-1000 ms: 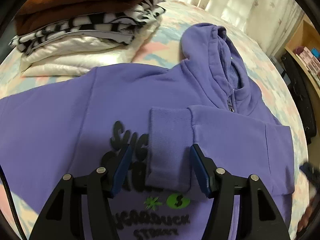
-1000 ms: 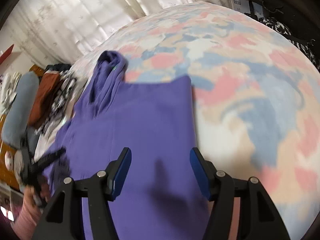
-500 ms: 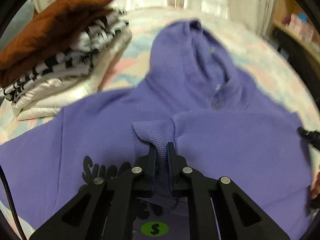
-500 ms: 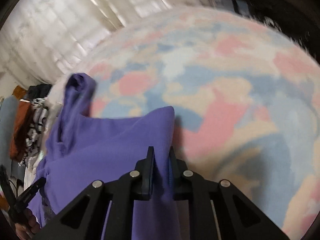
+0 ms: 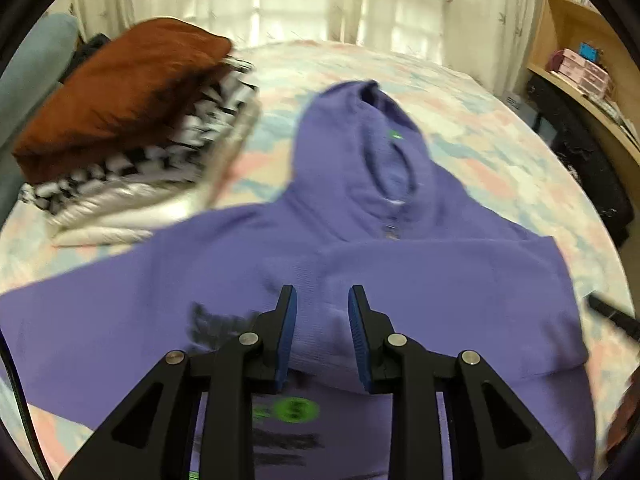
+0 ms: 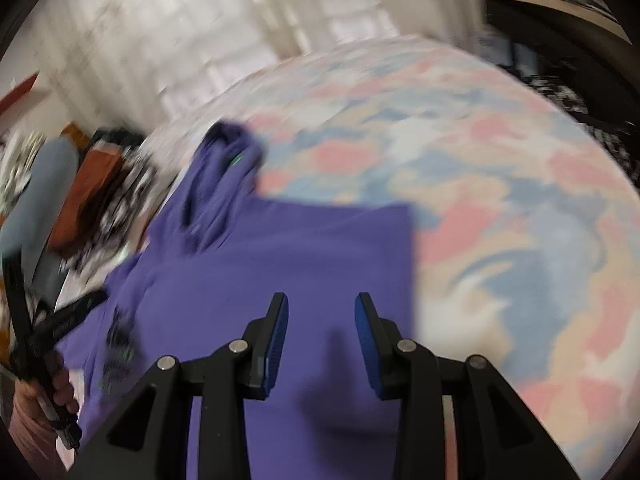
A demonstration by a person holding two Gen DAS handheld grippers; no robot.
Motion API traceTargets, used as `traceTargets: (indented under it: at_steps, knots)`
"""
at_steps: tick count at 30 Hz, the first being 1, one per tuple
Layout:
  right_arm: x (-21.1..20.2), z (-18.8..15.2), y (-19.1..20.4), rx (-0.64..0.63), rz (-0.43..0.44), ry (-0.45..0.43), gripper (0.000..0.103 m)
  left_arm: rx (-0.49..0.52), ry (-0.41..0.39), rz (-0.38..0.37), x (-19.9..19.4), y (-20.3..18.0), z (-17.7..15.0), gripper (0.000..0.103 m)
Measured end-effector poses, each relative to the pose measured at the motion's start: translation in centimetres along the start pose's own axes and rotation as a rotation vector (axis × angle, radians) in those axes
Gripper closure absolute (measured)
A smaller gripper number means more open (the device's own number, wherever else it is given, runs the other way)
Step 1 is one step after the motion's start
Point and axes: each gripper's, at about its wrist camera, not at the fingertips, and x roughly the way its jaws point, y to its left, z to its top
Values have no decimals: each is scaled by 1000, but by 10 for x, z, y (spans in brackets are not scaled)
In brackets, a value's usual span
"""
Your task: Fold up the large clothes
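On bedspread (image 6: 500, 184): purple hoodie (image 5: 420, 280) flat, sleeve folded across chest; both grippers just reopened, empty.

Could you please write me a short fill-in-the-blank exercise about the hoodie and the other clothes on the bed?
1. The hoodie spread on the bed is ____ in colour.
2. The top garment of the folded stack is ____.
3. One sleeve lies folded ____ the hoodie's chest.
4. The left gripper has its jaws ____.

Missing words: purple; brown; across; open
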Motion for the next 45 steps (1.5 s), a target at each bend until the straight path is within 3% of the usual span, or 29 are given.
traceTargets:
  at_steps: [3,7,10,13,15,16,17,19,27,33,36,45]
  knots:
    - [28,-19,36,-44,62,75,68,19,24,5,19,-24,-8,78]
    - [63,-43,57,-73,46,167,68,5,107,110,58,-28,-23,81]
    - [55,-48,34,-67,22,135,72,-8,87,51,57,-15,-29,85]
    - [34,-50,-9,-23,-64,101,73,18,82,10,49,-11,-31,85]
    - [19,-52,-36,23,-54,99,77,26,84,-3,42,-11,-34,85]
    - [13,-52,-42,45,-39,101,77,27,82,-5,37,-12,-36,82]
    - [6,-53,-45,58,-45,97,77,25,83,12,32,-13,-38,64]
    - [-4,-51,-43,54,-98,77,73,14,77,49,21,-14,-42,37]
    - [-39,-70,-16,69,-89,41,68,-4,34,14,-46,-9,-67,36]
    - [-67,-97,5,87,-54,32,67,28,-13,43,-96,-11,-94,33]
    - [-77,-111,16,83,-49,31,63,43,-35,60,-119,-12,-111,27]
    - [-95,-154,39,74,-17,49,61,16,-43,70,-158,-5,-154,26]
